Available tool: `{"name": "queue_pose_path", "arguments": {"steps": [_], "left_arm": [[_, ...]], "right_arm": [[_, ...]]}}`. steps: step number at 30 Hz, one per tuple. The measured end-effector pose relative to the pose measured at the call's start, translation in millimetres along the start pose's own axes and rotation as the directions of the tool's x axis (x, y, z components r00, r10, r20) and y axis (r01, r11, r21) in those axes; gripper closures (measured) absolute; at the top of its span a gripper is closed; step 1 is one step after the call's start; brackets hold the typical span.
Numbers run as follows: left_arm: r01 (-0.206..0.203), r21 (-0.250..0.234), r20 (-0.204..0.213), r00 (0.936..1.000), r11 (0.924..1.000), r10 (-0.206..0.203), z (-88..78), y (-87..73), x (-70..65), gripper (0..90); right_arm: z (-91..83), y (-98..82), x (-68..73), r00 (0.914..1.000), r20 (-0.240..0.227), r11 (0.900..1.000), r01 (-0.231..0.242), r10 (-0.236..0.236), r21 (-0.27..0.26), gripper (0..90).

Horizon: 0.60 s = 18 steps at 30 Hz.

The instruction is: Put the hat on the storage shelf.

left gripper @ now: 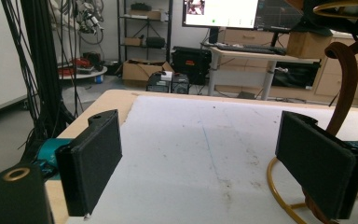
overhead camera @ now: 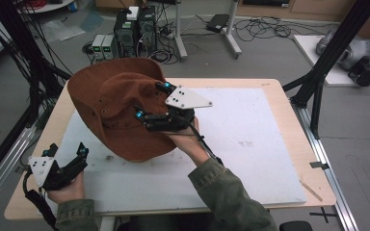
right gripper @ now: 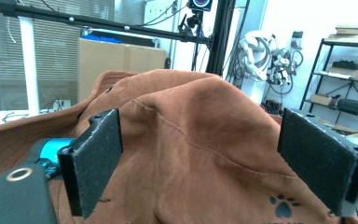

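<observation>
The right hand-held gripper (overhead camera: 150, 103) hangs spread over a brown hat (overhead camera: 111, 103); the left hand-held gripper (overhead camera: 67, 150) rests spread on the desk (overhead camera: 250, 139).

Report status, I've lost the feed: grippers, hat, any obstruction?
Left gripper open, idle at table's near-left corner. Right gripper open, jaws over the brown hat, not gripping. Hat sits on a gold wire stand. Nothing in the way.
</observation>
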<state>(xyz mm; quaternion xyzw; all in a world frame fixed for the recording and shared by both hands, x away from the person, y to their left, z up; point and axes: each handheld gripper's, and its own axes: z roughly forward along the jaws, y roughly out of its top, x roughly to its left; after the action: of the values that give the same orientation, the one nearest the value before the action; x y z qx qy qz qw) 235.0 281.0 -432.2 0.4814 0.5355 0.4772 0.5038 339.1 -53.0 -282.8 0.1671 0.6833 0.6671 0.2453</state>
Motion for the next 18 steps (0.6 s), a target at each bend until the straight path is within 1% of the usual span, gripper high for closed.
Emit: {"name": "queue_pose_path", "arguments": {"steps": [4,5,8,10,11,12,15,17,18], "left_arm": [[0.000,-0.001,0.000,1.0000,1.0000,0.000,0.3,-0.1,0.0,14.6],[-0.001,0.000,0.000,1.0000,1.0000,0.001,0.3,-0.1,0.0,14.7],[0.001,0.001,0.000,1.0000,1.0000,-0.001,0.5,-0.2,-0.1,14.7],[0.000,0.002,-0.001,1.0000,1.0000,0.000,0.7,-0.3,0.0,14.7],[0.000,0.002,-0.002,1.0000,1.0000,0.000,1.0,-0.4,0.1,14.7],[-0.002,0.003,-0.001,1.0000,1.0000,0.002,1.4,-0.4,0.3,14.7],[-0.002,0.004,-0.001,1.0000,1.0000,0.002,1.4,-0.3,0.0,14.7],[-0.004,0.004,-0.002,1.0000,1.0000,0.004,1.2,-0.1,-0.1,14.6],[-0.006,0.002,-0.003,1.0000,1.0000,0.006,0.7,0.2,-0.6,14.6]], "right_arm": [[-6.1,3.5,-4.6,0.9999,0.008,1.000,-0.008,0.007,0.005,12.2],[-11.2,6.1,-8.1,0.9997,0.015,1.000,-0.017,0.017,0.003,12.0],[-20.2,9.2,-14.5,0.9992,0.033,1.000,-0.024,0.023,0.009,12.0],[-27.7,10.4,-19.6,0.9986,0.051,1.000,-0.019,0.018,0.016,12.0],[-27.7,10.4,-19.6,0.9986,0.051,1.000,-0.019,0.018,0.016,12.0],[-37.7,11.1,-25.6,0.9970,0.075,1.000,-0.019,0.017,0.023,12.0],[-55.3,12.2,-36.4,0.9931,0.117,0.999,-0.020,0.016,0.028,12.0],[-68.5,12.7,-44.4,0.9885,0.149,0.999,-0.029,0.024,0.032,12.0],[-74.7,12.7,-48.7,0.9867,0.162,0.999,-0.026,0.020,0.030,12.0]]}}
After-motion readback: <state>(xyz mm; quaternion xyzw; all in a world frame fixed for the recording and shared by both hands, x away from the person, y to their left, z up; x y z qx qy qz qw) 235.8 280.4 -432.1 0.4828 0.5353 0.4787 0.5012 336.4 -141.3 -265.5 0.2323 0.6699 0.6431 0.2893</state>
